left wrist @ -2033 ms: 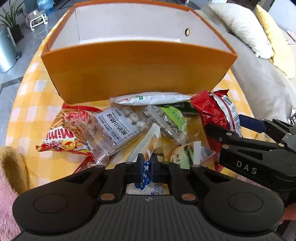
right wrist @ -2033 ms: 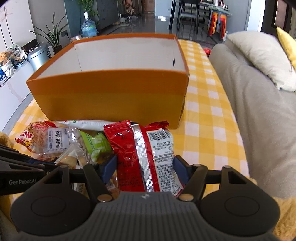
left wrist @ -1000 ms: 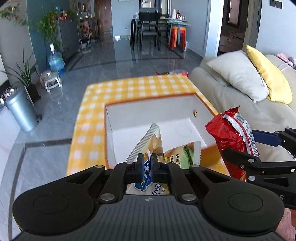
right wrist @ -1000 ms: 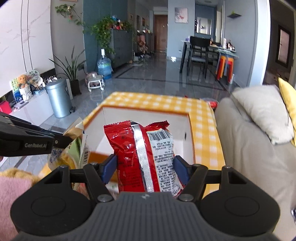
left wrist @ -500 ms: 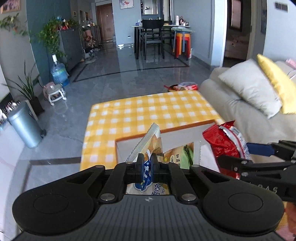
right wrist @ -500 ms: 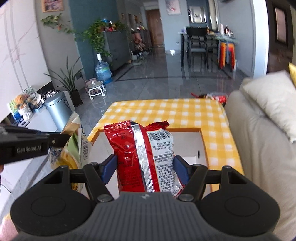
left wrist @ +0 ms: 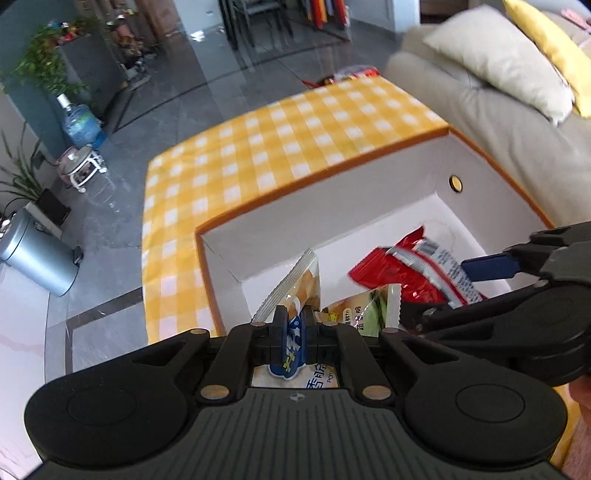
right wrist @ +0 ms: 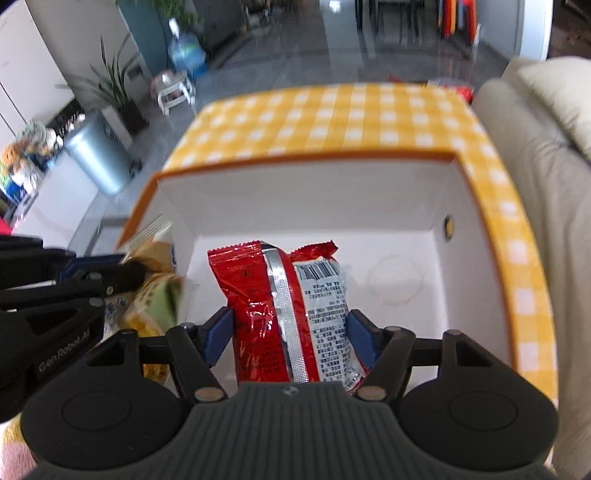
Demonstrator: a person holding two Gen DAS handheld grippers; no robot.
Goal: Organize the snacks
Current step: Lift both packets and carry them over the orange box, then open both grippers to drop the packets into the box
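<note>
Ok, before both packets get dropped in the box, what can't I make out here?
- Box near floor: both views, covered by gripper bodies.
- Yellow packets' count and lower parts: left wrist view, hidden by left gripper.
- Red packet bottom: right wrist view, behind right gripper.
- Remaining snacks: out of frame.

A yellow and white checked tablecloth (left wrist: 280, 147) covers the table ahead of me. Past its far edge lies a dark, glossy tiled floor (left wrist: 221, 70). To my left on that floor stands a grey metal bin (left wrist: 35, 258), and further back a blue water bottle (left wrist: 79, 125) with a small white stool (left wrist: 83, 166) near it. Leafy plants (left wrist: 44, 66) sit against a dark wall. To my right a beige sofa (left wrist: 517, 147) runs beside the table, carrying a cream cushion (left wrist: 498, 59) and a yellow cushion (left wrist: 546, 48). Dark chairs (right wrist: 388, 22) and bright stools (right wrist: 458, 18) stand far off, blurred.
</note>
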